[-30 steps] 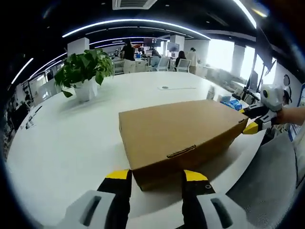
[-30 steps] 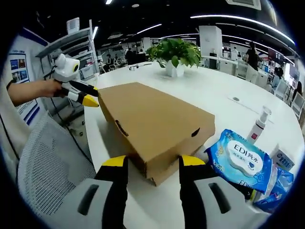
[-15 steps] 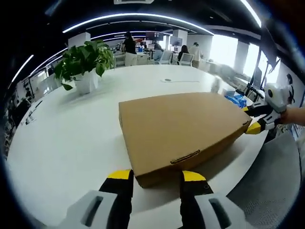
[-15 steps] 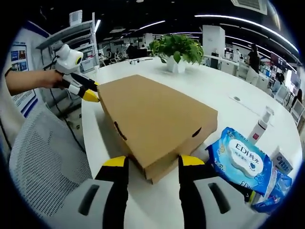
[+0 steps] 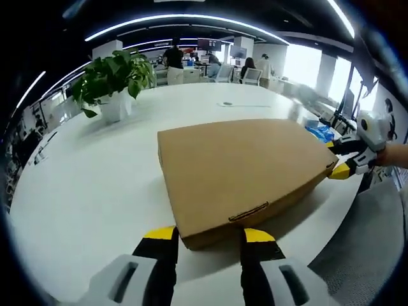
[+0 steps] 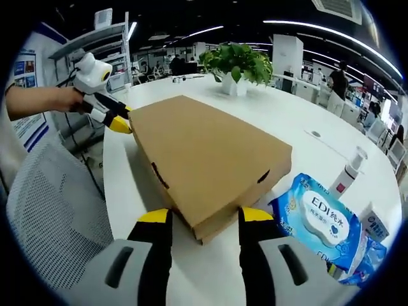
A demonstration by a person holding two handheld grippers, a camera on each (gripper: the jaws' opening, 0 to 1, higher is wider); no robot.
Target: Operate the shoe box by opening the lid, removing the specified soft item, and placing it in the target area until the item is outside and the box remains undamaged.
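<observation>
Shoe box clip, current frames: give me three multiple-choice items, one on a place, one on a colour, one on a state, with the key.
1. Where does the wet-wipes pack lie?
A. on the box lid
B. on the white table beside the box
C. on the chair

2. What colour are the jaw tips of the right gripper?
A. yellow
B. red
C. green

3. What state is the shoe box in?
A. lid off
B. crushed
C. lid down, closed

Answers: 1 B, the blue pack rests on the tabletop next to the box corner. 2 A, both tips are yellow over black. 3 C, the brown lid lies flat with its tab tucked.
</observation>
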